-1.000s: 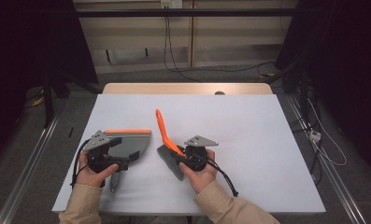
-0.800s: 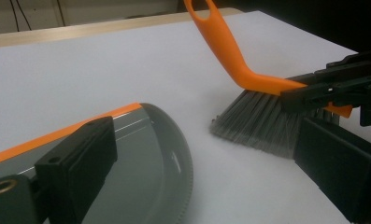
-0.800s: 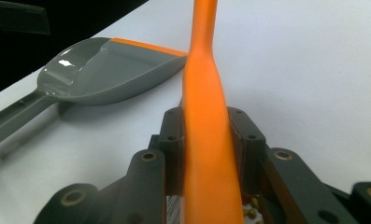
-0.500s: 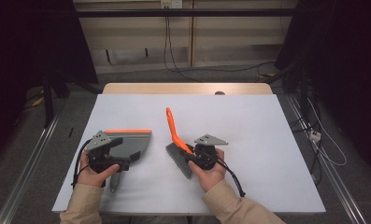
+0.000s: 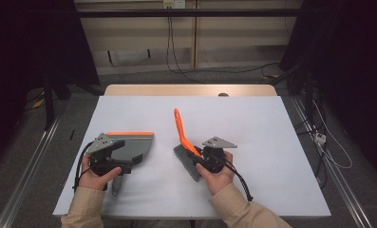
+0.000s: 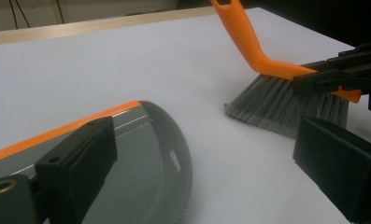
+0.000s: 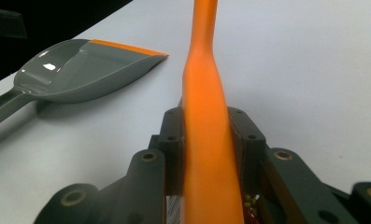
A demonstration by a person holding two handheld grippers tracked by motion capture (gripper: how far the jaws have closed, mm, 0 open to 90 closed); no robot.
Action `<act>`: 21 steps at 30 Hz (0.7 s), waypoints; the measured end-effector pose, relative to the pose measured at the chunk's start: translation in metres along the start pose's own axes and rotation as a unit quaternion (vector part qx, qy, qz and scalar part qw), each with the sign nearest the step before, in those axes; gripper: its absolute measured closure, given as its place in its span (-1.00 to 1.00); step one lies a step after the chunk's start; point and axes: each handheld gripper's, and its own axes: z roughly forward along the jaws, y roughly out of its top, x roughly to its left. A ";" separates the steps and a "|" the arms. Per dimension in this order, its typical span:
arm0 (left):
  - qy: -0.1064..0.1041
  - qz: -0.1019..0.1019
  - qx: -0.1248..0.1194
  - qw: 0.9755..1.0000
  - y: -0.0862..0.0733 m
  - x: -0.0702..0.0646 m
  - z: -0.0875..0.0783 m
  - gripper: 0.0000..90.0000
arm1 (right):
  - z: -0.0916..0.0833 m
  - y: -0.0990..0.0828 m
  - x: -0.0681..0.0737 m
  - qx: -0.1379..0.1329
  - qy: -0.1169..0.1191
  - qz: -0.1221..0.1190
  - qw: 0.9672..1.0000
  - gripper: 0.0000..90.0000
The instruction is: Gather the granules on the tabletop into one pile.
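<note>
On the left of the white surface (image 5: 271,142), seen from the high view, the left hand-held gripper (image 5: 122,164) rests low over the handle end of a grey plastic dustpan with an orange front lip (image 5: 131,145). The left gripper view shows its two black jaws standing apart, one over the pan's tray (image 6: 141,172) and one out over bare surface; whether the pads press on any part of the pan cannot be told. The pan's long axis runs from its handle, near the person's edge, up and away to the lip, with the open mouth facing ahead of this gripper and toward the far side.

To the right of the pan, well apart from it, lies an orange-handled hand brush with grey bristles (image 5: 183,142). The right hand-held gripper (image 5: 200,154) is clenched on the brush's handle just above the head; the right gripper view shows the orange handle (image 7: 206,140) pinched between both pads and running straight ahead and upward from the jaws. The bristles (image 6: 276,105) touch the surface on the pan's side of this gripper.

The coming sweep would likely turn on this relation: the pan lies across bare surface to the brush's left. The right forearm enters from the bottom edge, angled inward, wrist roughly level.
</note>
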 end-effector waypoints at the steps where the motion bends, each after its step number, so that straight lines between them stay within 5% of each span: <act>1: 0.000 0.000 0.000 1.000 0.000 0.000 0.000 -0.86 | 0.000 0.000 0.000 0.000 -0.001 0.000 1.000 0.57; 15: -0.001 0.000 0.001 1.000 0.000 0.001 0.001 -0.86 | -0.001 0.020 0.009 -0.029 0.030 0.007 0.999 0.58; 21: 0.000 -0.002 -0.001 1.000 0.000 0.002 0.000 -0.86 | 0.013 0.025 0.018 -0.027 0.041 0.001 0.999 0.58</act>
